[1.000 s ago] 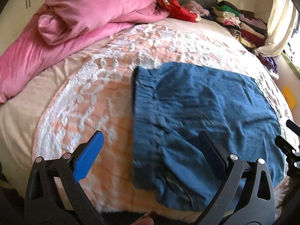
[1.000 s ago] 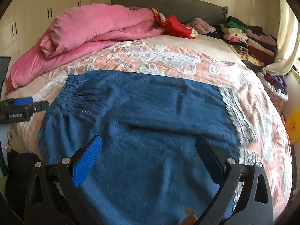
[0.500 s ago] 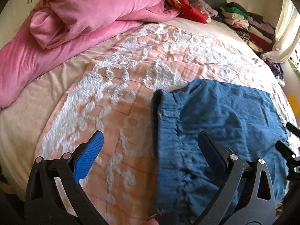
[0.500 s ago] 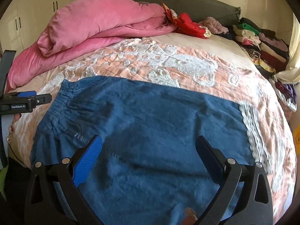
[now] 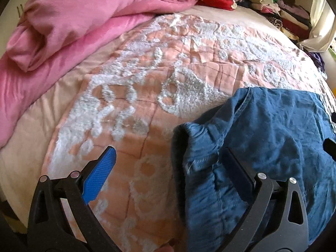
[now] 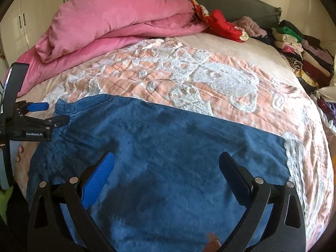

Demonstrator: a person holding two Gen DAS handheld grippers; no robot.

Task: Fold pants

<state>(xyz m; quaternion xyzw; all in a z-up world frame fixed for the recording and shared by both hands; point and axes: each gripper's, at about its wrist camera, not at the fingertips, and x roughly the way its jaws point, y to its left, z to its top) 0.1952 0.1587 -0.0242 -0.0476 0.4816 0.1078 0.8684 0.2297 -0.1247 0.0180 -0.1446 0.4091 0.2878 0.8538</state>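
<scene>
The blue pants (image 6: 168, 157) lie flat on the bed (image 6: 210, 79). Both grippers' fingers are spread wide, holding nothing. The left gripper (image 5: 168, 163) should pinch the bunched waistband (image 5: 195, 147) firmly.

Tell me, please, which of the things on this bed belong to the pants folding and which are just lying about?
Part of the job:
- blue pants, spread on the bedspread
- left gripper, open at the waistband end
- right gripper, open over the pants

Just lying about:
- pink duvet
- red garment
- stacked folded clothes
</scene>
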